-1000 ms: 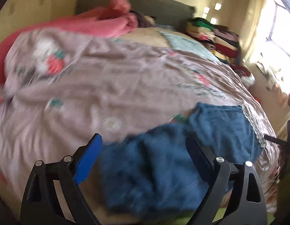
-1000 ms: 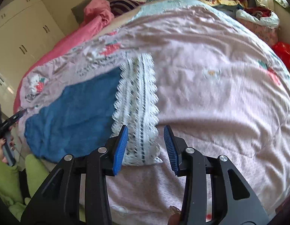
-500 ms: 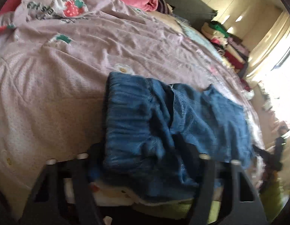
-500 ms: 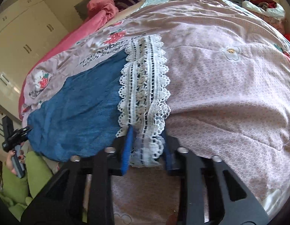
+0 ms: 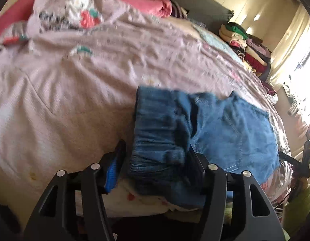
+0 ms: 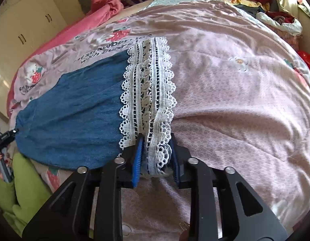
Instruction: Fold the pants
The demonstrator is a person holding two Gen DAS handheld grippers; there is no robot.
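Pink bed cover [image 6: 235,104] carries the pants [image 6: 74,120] near its edge. Both claws were wide a second ago; now the left claw [image 5: 155,164] grips the waistband, the right claw [image 6: 157,156] is opening slightly around the lace hem [image 6: 148,92], so lifting can start.

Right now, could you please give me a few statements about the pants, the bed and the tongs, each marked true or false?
1. The pants are blue denim. True.
2. The lace hem is red. False: it is white.
3. The lace hem sits between the right tongs' pads. True.
4. The pants lie on a bare wooden floor. False: they lie on a pink bedspread.
5. The left tongs straddle the pants' waistband end. True.
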